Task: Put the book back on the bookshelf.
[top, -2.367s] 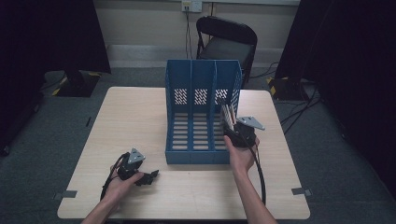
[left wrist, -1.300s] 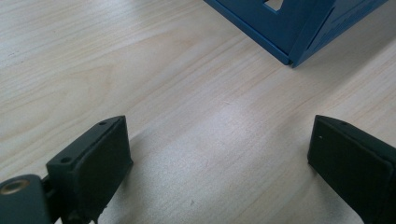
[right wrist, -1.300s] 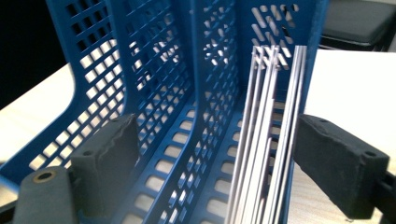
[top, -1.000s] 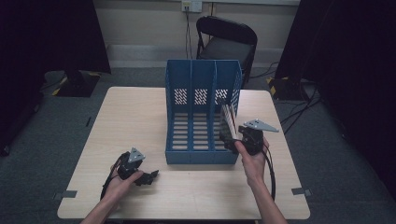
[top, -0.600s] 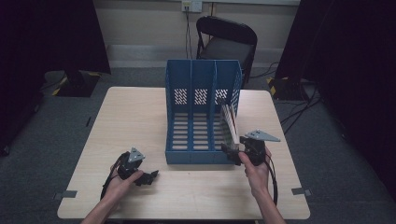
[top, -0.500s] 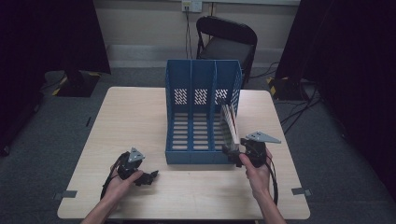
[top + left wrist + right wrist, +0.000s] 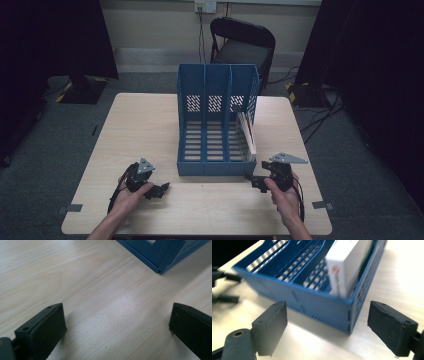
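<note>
left tongs [image 7: 161,189]: jaws wide, empty, low over surface [image 7: 150,125] at 7 o'clock | right tongs [image 7: 252,180]: jaws wide, empty, at 5 o'clock beside file rack's near right corner | blue file rack [image 7: 216,125]: centre | white booklet [image 7: 247,131]: leaning in rack's rightmost slot
</note>
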The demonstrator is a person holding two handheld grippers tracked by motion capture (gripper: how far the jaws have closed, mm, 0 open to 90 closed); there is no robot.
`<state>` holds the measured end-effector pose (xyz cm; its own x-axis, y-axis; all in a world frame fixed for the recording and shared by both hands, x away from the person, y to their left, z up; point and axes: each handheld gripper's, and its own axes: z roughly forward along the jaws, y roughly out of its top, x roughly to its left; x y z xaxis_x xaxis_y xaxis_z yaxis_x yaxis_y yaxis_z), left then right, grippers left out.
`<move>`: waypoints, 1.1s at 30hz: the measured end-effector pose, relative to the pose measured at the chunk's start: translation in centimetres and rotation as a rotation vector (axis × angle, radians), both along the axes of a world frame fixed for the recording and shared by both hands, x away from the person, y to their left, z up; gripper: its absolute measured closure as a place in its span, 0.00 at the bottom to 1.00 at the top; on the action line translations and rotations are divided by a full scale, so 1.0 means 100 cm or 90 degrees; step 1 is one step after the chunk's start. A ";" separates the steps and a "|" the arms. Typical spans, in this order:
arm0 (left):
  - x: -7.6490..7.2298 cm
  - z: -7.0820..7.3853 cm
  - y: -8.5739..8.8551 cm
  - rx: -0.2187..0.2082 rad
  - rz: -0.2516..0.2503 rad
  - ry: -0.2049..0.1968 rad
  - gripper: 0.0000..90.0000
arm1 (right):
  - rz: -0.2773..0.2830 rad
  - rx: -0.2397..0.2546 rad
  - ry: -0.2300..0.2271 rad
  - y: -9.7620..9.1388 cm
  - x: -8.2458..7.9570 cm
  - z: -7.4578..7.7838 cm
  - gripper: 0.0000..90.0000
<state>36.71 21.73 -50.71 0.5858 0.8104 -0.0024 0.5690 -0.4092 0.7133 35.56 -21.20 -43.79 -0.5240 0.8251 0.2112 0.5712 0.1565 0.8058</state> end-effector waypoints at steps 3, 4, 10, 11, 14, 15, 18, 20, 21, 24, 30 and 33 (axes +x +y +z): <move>0.000 0.000 0.000 0.000 0.000 0.001 0.00 | -0.007 -0.030 0.006 -0.004 -0.005 -0.008 0.16; 0.000 0.000 0.000 0.000 0.000 0.001 0.00 | -0.007 -0.035 0.011 -0.006 -0.005 -0.010 0.17; 0.000 0.000 0.000 0.000 0.000 0.000 0.00 | -0.030 -0.071 0.023 -0.018 -0.011 -0.028 0.18; 0.000 0.000 0.000 0.000 -0.001 0.001 0.00 | -0.028 -0.084 0.025 -0.018 -0.012 -0.031 0.18; 0.000 0.000 0.000 0.000 0.000 0.001 0.00 | -0.027 -0.087 0.061 -0.020 -0.009 -0.042 0.17; 0.000 0.000 0.000 0.000 0.000 0.000 0.00 | -0.029 -0.092 0.068 -0.020 -0.007 -0.044 0.16; 0.000 0.000 0.000 0.000 0.000 0.001 0.00 | -0.033 -0.120 0.072 -0.021 -0.002 -0.049 0.16; 0.000 0.000 0.000 -0.001 0.000 0.000 0.00 | -0.025 -0.123 0.110 -0.021 0.001 -0.054 0.16; 0.000 0.000 0.000 0.000 0.000 0.000 0.00 | -0.025 -0.131 0.106 -0.020 0.001 -0.055 0.16; 0.000 0.000 0.000 0.000 -0.001 0.001 0.00 | -0.037 -0.142 0.092 -0.015 -0.003 -0.057 0.14; 0.000 0.000 0.000 0.000 -0.001 0.001 0.00 | -0.042 -0.182 0.034 -0.008 -0.009 -0.065 0.11; 0.000 0.000 0.000 -0.001 -0.001 0.001 0.00 | -0.047 -0.171 0.014 -0.009 -0.009 -0.069 0.10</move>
<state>36.72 21.75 -50.71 0.5867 0.8098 -0.0042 0.5698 -0.4091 0.7127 34.64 -22.13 -50.66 -0.4588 0.8885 -0.0106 0.6051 0.3211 0.7285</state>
